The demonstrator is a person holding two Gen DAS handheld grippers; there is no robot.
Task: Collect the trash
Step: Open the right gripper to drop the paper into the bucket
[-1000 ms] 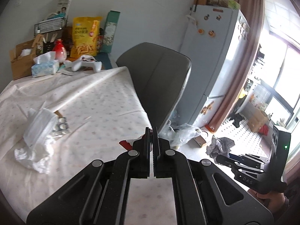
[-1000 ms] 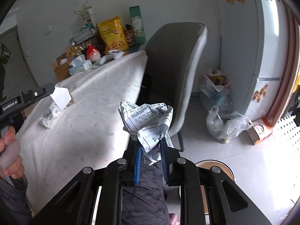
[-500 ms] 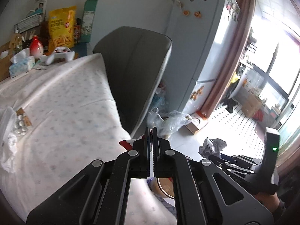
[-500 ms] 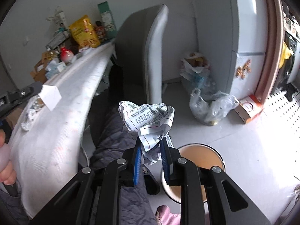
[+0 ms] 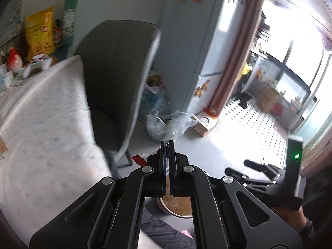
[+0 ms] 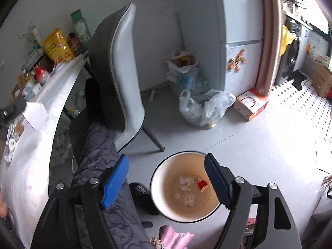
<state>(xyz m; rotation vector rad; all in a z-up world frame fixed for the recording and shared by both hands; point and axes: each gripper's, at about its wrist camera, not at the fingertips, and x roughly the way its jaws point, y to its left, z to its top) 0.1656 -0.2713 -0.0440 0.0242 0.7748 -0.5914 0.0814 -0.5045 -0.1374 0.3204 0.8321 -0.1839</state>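
Far left: table (image 5: 41, 108) under a white dotted cloth. Its far end carries a yellow snack bag (image 5: 40, 34), a green carton (image 5: 70, 19), a red-and-white bottle (image 5: 13, 59) and a white game controller (image 5: 38, 64). In the right wrist view a pile of white tissue and a blister pack (image 6: 11, 137) lies at the table's near left edge.

Just right of the table: grey chair (image 5: 118, 78), back upright, seat tucked toward the table.

Left gripper (image 5: 168, 145): jaws pressed together, with a scrap of red-and-white wrapper (image 5: 139, 159) showing at their left side; cannot tell whether it is pinched. The gripper is held over the floor, just right of the table edge.

Behind the chair, against the fridge (image 6: 238, 41): clear plastic bags (image 6: 204, 108) on the floor, a small cardboard box (image 6: 250, 103) to their right.

Trash bin (image 6: 166, 178): round, white rim, tan inside, standing on the grey floor near the person's leg. Inside lie crumpled paper wads (image 6: 186, 183) and a small red-and-white scrap (image 6: 202, 185).

Right gripper (image 6: 166, 166): jaws spread wide, nothing between them, held directly above the bin mouth. Blue pad (image 6: 114, 179) on the left finger, darker pad on the right.

Far right: bright doorway and perforated white floor mat (image 6: 300, 112).
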